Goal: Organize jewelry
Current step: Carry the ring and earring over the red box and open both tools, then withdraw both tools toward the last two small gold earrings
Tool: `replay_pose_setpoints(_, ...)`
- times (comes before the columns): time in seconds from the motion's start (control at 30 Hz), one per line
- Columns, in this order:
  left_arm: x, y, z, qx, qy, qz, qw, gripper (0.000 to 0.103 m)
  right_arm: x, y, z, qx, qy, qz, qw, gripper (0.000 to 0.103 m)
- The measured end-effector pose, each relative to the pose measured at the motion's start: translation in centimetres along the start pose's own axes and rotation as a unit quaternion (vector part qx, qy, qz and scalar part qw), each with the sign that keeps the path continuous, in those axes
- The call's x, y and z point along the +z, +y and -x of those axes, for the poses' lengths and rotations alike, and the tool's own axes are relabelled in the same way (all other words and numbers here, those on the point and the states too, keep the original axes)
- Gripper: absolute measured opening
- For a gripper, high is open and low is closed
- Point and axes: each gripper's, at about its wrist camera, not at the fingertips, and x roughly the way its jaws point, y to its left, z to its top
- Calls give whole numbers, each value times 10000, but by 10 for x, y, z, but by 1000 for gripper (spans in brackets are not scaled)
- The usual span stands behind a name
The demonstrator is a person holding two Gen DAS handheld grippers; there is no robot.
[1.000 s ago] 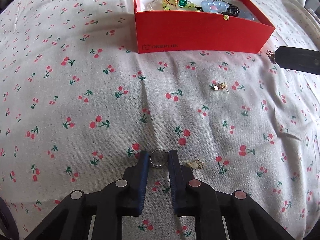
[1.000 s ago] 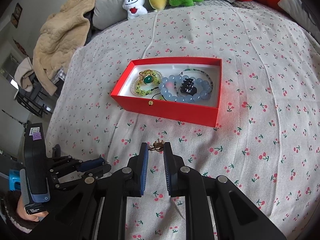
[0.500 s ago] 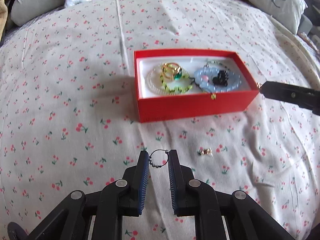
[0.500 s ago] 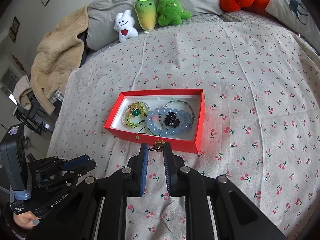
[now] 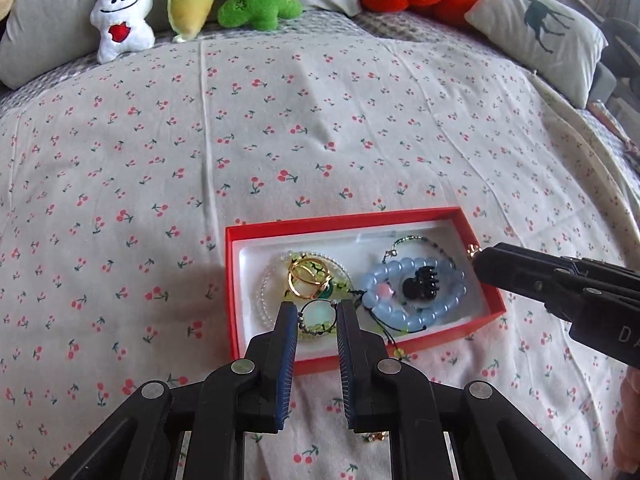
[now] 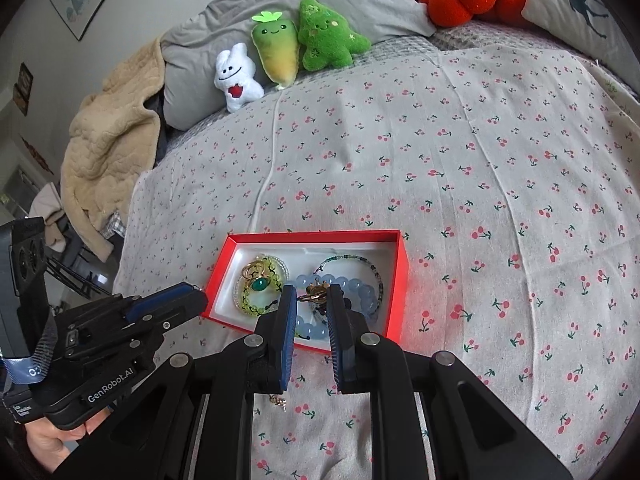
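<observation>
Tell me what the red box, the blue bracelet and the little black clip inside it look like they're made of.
Red box: likely matte cardboard, with thin folded walls and a white liner. Blue bracelet: translucent glossy beads, glass or stone, can't tell which. Black clip: probably shiny moulded plastic, with toothed claws.

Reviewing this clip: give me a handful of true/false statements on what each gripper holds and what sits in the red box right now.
1. The left gripper holds a thin beaded hoop. True.
2. The right gripper is empty. False: it pinches a small gold earring.
3. The red box has its lid on. False: it is open, with jewelry inside.
4. A blue bead bracelet lies in the box around a black hair claw. True.
5. Both grippers hang over the box. True.
</observation>
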Motion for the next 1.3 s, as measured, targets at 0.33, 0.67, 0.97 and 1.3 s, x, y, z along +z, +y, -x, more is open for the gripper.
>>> replay_pose_setpoints(0.33,1,-2,-34,-128,68,-3,9999,17,10,-4,-31,78,68,-285,9995,16)
replay_pose_setpoints(0.67,-6,10,-17,-106,-13,138,9998,42,14,-2,-46,2,83,-227,9997,16)
replay_pose_setpoints(0.97,-20,24,-4,2,34,272,9996,59,15,10,-52,-2,13,-14,10000,19)
replay_pose_setpoints(1.3,-37,30,17,146,155,419,9989,82,11,21,-27,-45,132,187,9997,31)
